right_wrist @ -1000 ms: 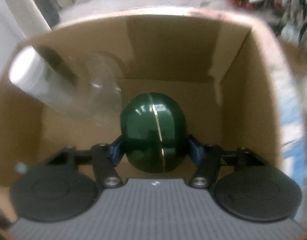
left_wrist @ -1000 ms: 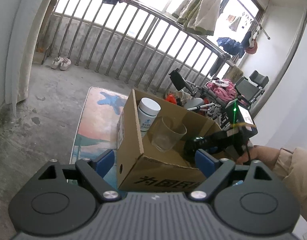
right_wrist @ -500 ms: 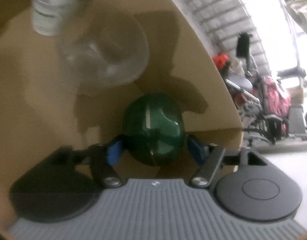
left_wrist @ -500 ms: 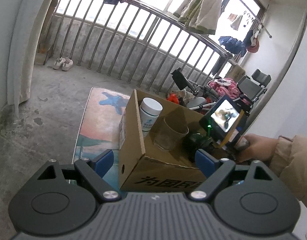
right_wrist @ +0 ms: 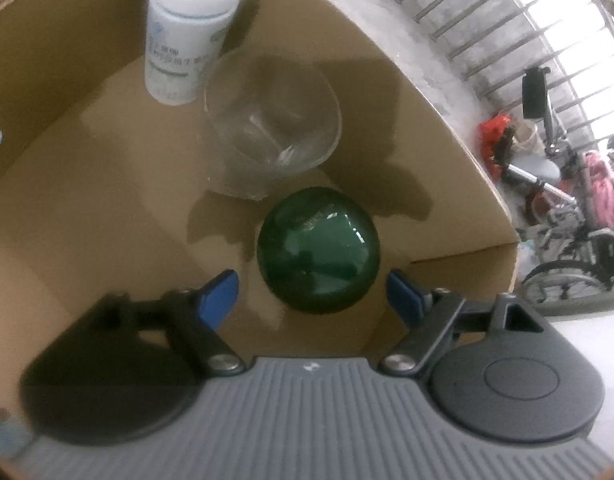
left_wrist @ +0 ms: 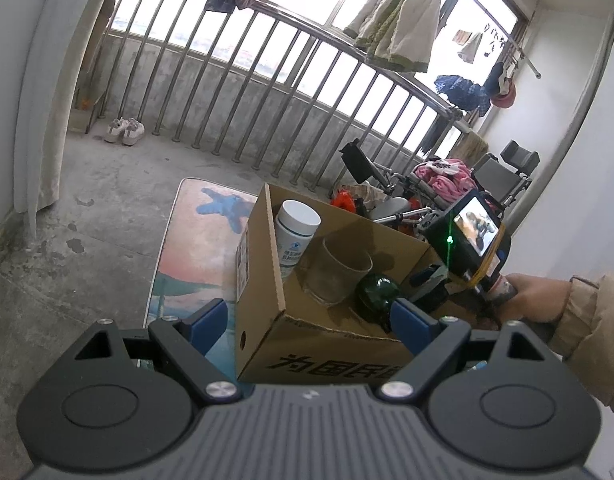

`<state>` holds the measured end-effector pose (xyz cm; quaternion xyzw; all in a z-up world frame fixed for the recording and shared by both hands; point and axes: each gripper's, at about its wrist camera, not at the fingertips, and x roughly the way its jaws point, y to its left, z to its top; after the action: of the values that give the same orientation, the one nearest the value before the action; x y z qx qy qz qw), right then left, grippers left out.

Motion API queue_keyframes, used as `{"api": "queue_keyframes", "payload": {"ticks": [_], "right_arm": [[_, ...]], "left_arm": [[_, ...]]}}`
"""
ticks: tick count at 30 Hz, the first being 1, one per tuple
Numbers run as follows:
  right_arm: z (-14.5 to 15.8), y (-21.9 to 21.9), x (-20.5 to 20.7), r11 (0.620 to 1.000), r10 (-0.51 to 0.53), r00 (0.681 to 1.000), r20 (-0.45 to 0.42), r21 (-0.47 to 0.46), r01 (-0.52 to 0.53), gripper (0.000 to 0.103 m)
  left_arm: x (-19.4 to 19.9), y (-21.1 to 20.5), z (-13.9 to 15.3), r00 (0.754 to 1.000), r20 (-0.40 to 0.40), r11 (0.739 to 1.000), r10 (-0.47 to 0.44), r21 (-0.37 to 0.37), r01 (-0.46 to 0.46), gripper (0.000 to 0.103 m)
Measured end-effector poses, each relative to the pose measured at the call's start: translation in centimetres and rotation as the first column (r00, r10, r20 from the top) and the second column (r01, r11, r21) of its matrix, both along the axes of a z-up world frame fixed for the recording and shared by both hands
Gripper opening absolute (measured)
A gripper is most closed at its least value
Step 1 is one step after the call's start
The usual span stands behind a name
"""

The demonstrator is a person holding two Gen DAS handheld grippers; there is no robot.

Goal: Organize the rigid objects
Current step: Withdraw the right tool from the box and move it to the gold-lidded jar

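Your right hand-held gripper (right_wrist: 311, 292) has just been opening; its jaws stand wide, clear of the green ball (right_wrist: 318, 250) on the box (right_wrist: 87, 200) floor near the glass (right_wrist: 273, 120). Withdrawing carelessly could nudge the ball rolling into the glass. Your left hand-held gripper (left_wrist: 307, 320) hangs wide, empty.

The concrete floor (left_wrist: 119, 208) carries a colourful mat (left_wrist: 203, 240) with a blue starfish picture. The open cardboard box (left_wrist: 327, 344) stands on this mat. A pair of light sneakers (left_wrist: 125, 130) lies on the floor near the railing.
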<state>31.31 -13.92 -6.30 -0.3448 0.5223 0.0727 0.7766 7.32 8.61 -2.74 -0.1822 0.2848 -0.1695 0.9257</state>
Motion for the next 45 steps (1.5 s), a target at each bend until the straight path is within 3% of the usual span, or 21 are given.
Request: {"api": "queue_keyframes", "payload": {"ticks": [5, 10, 14, 18, 23, 25, 28, 33, 37, 40, 45], "right_arm": [[0.5, -0.5, 0.2, 0.987, -0.09, 0.996, 0.009, 0.134, 0.088, 0.081], [0.1, -2.9, 1.4, 0.97, -0.195, 0.981, 0.017, 0.154, 0.19, 0.084], [-0.2, -3.8, 1.2, 0.973, -0.219, 0.974, 0.055, 0.09, 0.213, 0.084], [-0.1, -4.3, 0.5, 0.973, -0.219, 0.973, 0.08, 0.1, 0.21, 0.084], [5.0, -5.9, -3.9, 0.94, -0.225, 0.962, 0.152, 0.295, 0.173, 0.084], [8.2, -6.6, -7.6, 0.906, -0.233, 0.953, 0.193, 0.398, 0.141, 0.085], [11.8, -8.4, -13.8, 0.824, -0.245, 0.939, 0.243, 0.562, 0.069, 0.085], [13.8, -9.8, -23.9, 0.679, -0.263, 0.923, 0.28, 0.734, -0.029, 0.084], [11.4, -10.6, -29.6, 0.512, -0.274, 0.935, 0.226, 0.857, -0.057, 0.083], [8.3, -9.7, -31.8, 0.443, -0.265, 0.947, 0.183, 0.895, -0.048, 0.074], [2.6, -7.7, -31.0, 0.376, -0.264, 0.962, 0.067, 0.926, 0.038, 0.052]], "left_arm": [[0.1, -0.1, -0.2, 1.0, -0.003, 1.0, -0.002, 0.009, 0.002, 0.089], [0.1, -0.1, -0.5, 1.0, -0.016, 0.999, 0.006, 0.036, -0.005, 0.089], [-0.2, 0.0, -0.6, 0.999, -0.025, 0.998, 0.021, 0.051, -0.02, 0.089], [-0.8, -0.1, -0.7, 0.999, -0.024, 0.996, 0.035, 0.083, -0.033, 0.089], [-2.2, -0.4, -0.6, 0.999, 0.011, 0.989, 0.035, 0.144, -0.036, 0.089], [-3.0, -0.6, -0.5, 0.999, 0.027, 0.987, 0.02, 0.159, -0.024, 0.09], [-4.2, -1.3, -0.5, 0.999, 0.046, 0.982, -0.027, 0.188, 0.018, 0.092], [-6.1, -3.7, -1.8, 0.992, 0.034, 0.953, -0.119, 0.286, 0.105, 0.093], [-6.4, -5.7, -4.1, 0.987, -0.02, 0.923, -0.159, 0.353, 0.155, 0.093], [-6.1, -6.6, -5.9, 0.985, -0.049, 0.908, -0.163, 0.383, 0.17, 0.093], [-5.6, -7.9, -8.1, 0.986, -0.037, 0.878, -0.163, 0.451, 0.162, 0.092]]}}
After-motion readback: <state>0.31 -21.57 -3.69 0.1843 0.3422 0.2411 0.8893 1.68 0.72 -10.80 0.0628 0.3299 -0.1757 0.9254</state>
